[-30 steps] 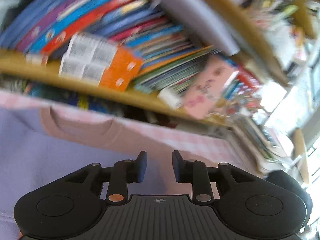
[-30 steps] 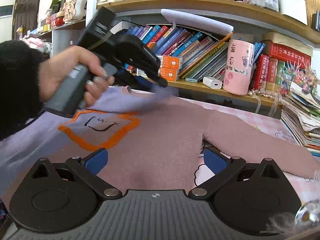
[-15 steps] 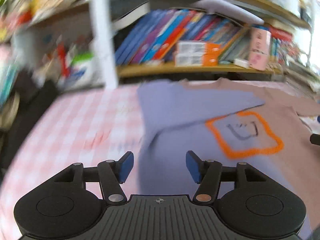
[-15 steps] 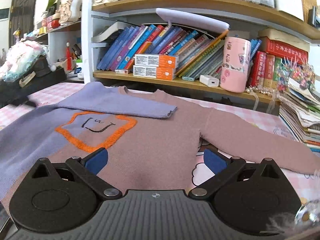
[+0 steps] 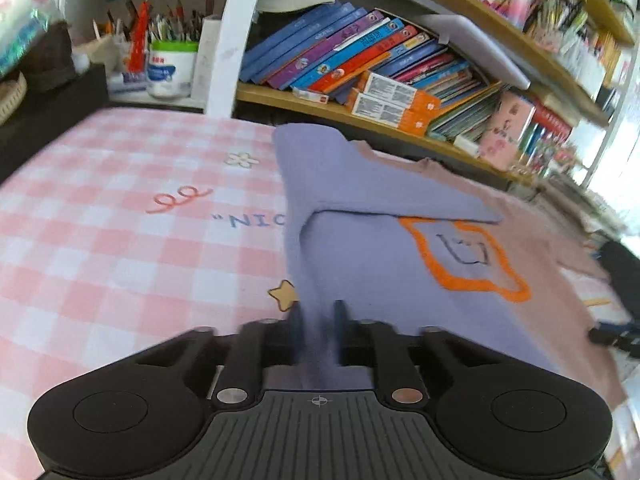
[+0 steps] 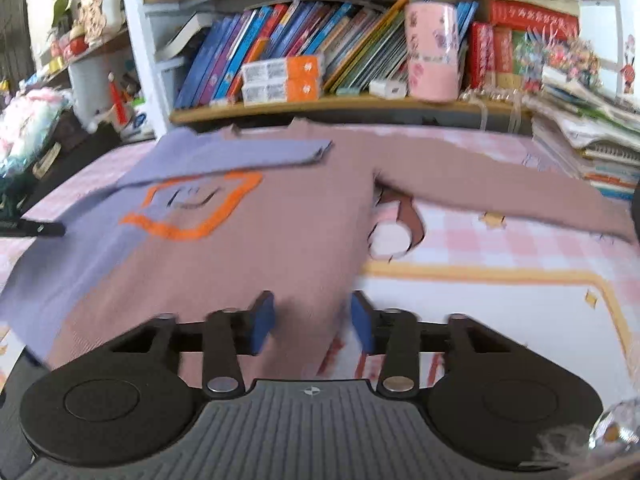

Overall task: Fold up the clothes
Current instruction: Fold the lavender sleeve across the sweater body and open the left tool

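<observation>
Counter point(image 5: 120, 240): open checked cloth at its left side, bookshelf point(image 6: 340, 104) along the far edge. Sweater point(image 6: 280, 232) lay flat mid-counter; purple sleeve point(image 5: 380, 196) folded across the chest, pink sleeve point(image 6: 500, 188) outstretched, body unfolded. Left tongs point(image 5: 316, 332) pinched the hem; right tongs point(image 6: 312, 320) gaped at the near edge.
</observation>
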Demonstrator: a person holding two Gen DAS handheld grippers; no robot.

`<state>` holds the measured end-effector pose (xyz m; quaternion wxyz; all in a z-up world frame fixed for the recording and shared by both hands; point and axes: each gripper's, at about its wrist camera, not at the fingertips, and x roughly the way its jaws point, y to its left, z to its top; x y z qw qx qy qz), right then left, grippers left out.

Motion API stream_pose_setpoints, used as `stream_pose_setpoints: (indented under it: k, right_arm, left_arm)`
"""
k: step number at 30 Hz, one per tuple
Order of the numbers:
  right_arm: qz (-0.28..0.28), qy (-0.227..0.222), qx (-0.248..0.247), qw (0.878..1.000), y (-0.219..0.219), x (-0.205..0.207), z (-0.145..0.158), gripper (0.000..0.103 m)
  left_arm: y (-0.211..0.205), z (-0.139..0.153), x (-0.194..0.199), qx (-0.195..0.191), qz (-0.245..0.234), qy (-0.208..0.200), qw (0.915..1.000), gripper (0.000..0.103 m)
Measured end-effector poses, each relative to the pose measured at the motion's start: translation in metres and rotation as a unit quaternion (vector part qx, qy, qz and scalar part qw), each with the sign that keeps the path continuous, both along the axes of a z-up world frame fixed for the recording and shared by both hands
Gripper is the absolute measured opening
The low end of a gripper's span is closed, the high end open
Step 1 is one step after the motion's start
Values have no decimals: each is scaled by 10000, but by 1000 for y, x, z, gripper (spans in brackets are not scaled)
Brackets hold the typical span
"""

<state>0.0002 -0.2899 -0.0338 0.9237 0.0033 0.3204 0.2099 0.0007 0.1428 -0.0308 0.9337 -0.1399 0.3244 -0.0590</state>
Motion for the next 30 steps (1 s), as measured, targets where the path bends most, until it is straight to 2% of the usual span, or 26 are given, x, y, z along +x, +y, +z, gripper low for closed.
stream_pose_setpoints:
  k: [1,2,4,8,11,14,19,25,30]
  right_arm:
    - [-14,-15,-70,10000,3,-1,0,29]
    - [-28,-29,-139,9999,6,-2,1,20]
    - [-61,54,-28,10000,11,5,1,11]
    - [-72,95,-40,9999,27,22,2,10]
    - [-5,83,-244,9997,47,31,5,10]
    - [54,53,-393,9992,61,35,6,10]
    - [-123,53,-367,9992,67,46,5,10]
    - [-192,3,-573,9982,75,50,6,10]
    - [-249,-39,-743,9969,82,54,6,10]
  left_arm:
    - [4,-2,1,-164,15,-23,9999,5]
    - [8,-4,2,-309,38,-46,9995,5]
    - [18,-5,3,-439,152,-92,9989,5]
    - [38,-7,6,-700,381,-185,9967,5]
    - [53,-8,9,-880,540,-251,9943,4]
    - [61,-9,15,-854,521,-273,9946,5]
    - [68,-15,27,-1002,480,-258,9935,5]
    - [76,-20,31,-1298,436,-241,9903,5]
    - [75,-18,33,-1202,374,-309,9916,5]
